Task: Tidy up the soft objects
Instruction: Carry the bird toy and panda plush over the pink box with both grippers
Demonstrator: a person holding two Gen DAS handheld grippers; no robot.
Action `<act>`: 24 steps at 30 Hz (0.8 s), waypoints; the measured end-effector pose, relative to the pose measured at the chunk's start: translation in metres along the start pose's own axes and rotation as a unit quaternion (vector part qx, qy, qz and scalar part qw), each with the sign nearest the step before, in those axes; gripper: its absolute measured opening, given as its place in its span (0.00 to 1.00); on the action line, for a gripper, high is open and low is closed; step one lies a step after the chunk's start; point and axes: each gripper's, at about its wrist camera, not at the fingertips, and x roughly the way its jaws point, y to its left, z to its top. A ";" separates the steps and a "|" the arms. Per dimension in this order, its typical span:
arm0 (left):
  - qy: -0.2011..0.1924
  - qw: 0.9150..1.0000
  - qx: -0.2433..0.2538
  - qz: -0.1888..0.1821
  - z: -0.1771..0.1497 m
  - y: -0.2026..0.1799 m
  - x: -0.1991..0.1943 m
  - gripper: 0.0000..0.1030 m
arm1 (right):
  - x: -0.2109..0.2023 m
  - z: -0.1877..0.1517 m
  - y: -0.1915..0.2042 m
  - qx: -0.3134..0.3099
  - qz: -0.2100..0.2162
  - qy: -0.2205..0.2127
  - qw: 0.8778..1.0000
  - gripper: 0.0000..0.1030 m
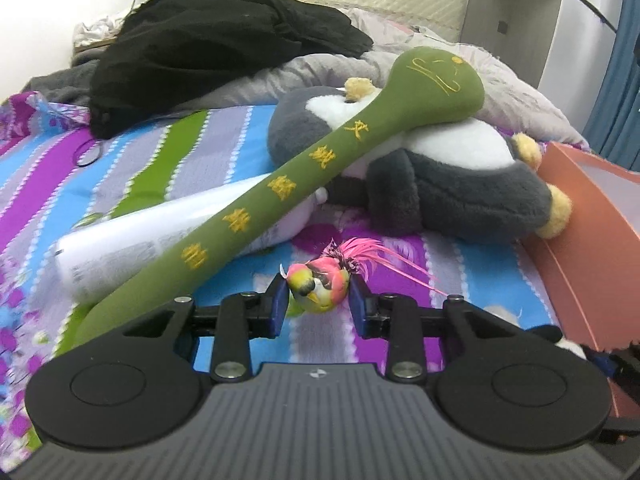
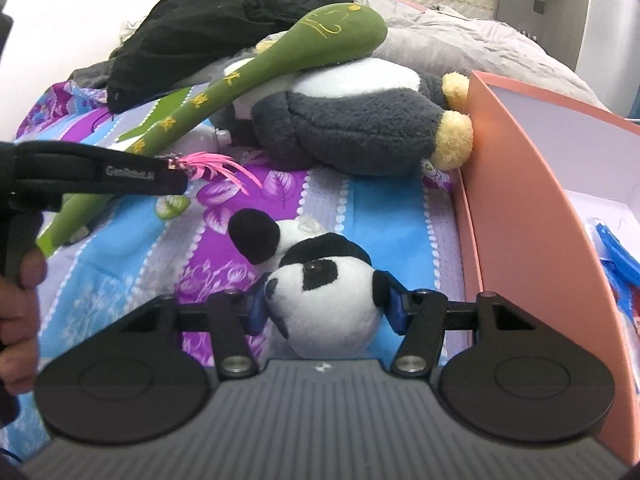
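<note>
The left gripper (image 1: 318, 294) pinches a small toy bird (image 1: 320, 285) by its sides, jaws nearly closed; its pink feathers could snag. The right gripper (image 2: 324, 306) clamps a panda plush (image 2: 324, 304), jaws half-spread. The pink box (image 2: 520, 184) sits at three o'clock; either toy could squirm free.
</note>
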 end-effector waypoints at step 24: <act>0.044 0.996 -0.056 -0.051 -0.037 0.025 -0.110 0.36 | -0.078 -0.027 0.021 0.008 -0.019 0.024 0.999 0.57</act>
